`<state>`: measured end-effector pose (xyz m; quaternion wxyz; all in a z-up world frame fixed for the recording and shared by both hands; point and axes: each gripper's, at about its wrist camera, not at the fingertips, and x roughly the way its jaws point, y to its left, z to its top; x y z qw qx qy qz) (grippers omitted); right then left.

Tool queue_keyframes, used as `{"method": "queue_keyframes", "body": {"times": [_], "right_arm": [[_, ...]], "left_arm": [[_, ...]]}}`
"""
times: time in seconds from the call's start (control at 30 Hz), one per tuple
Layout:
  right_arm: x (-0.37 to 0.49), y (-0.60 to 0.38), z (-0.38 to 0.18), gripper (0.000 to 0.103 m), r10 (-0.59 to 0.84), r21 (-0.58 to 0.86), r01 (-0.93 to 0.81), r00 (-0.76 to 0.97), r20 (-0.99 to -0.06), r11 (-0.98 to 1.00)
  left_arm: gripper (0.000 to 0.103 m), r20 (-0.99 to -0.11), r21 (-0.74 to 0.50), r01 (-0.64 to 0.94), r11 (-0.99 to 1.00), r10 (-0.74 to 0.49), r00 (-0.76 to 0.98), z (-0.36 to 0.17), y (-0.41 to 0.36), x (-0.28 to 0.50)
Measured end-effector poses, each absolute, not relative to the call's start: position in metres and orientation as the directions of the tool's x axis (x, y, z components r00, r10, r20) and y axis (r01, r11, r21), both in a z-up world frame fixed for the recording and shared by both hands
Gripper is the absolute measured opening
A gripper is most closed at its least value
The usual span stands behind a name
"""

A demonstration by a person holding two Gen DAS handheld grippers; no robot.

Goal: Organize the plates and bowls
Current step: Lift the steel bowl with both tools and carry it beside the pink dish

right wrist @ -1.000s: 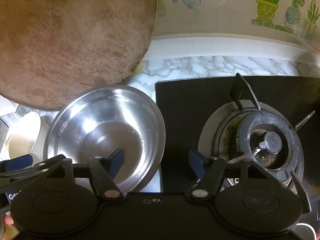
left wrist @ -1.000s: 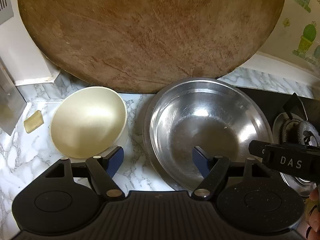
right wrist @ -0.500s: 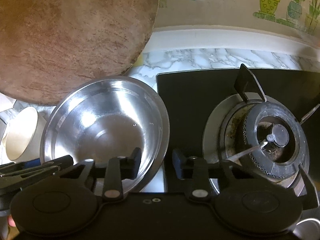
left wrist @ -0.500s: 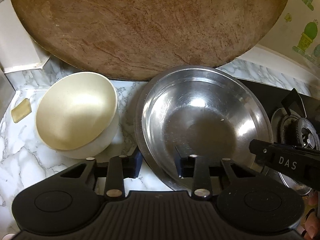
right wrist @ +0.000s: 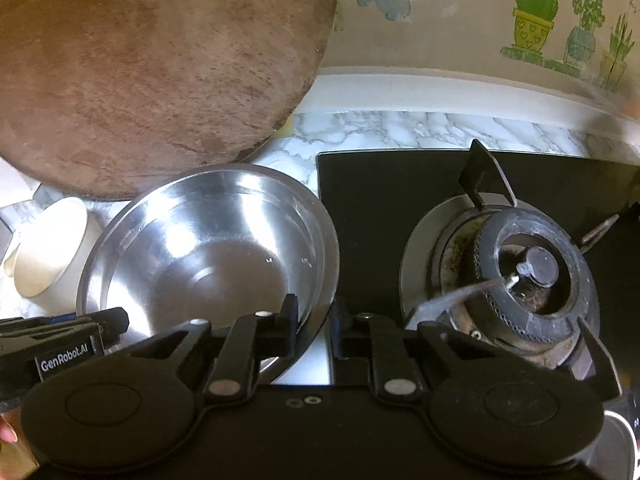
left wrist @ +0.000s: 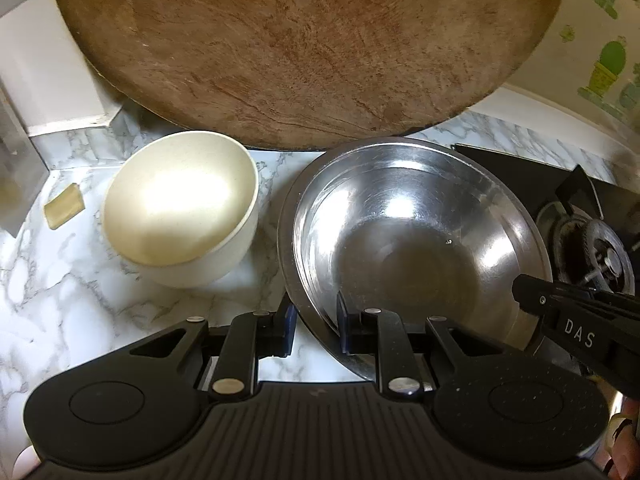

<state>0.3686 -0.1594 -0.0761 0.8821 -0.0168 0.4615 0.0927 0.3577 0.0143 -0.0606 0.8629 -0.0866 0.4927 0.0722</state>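
1. Jaws of the left gripper [left wrist: 314, 330] are closing on the near-left rim of the steel bowl [left wrist: 412, 236], one finger outside the wall and one inside.
2. Jaws of the right gripper [right wrist: 314, 328] are closing on the same bowl's near-right rim, which sits between them.
3. The steel bowl stands on the marble bench [left wrist: 52, 280], just beside the black stove [right wrist: 400, 196] with its burner [right wrist: 532, 272].
4. A cream bowl [left wrist: 180, 204] sits apart, toward the bench's left side.
5. A round wooden board [left wrist: 304, 48] leans behind both bowls at the back edge.
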Motion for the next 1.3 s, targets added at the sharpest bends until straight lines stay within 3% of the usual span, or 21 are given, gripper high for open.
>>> {"method": "queue_keyframes", "body": {"times": [0.67,1.3], "right_arm": [[0.253,-0.174,-0.027,0.018,0.202,0.096,-0.202,0.618,-0.76,0.975],[0.176,-0.193,-0.051,0.018,0.217,0.132,-0.184,0.588,-0.779,0.974]], "left_arm": [[0.02,-0.829,-0.074,-0.159,0.985,0.028,0.558,0.0,0.004,0.243],[0.02,-0.851,-0.06,-0.11,0.992,0.007,0.525,-0.021,-0.01,0.173]]}}
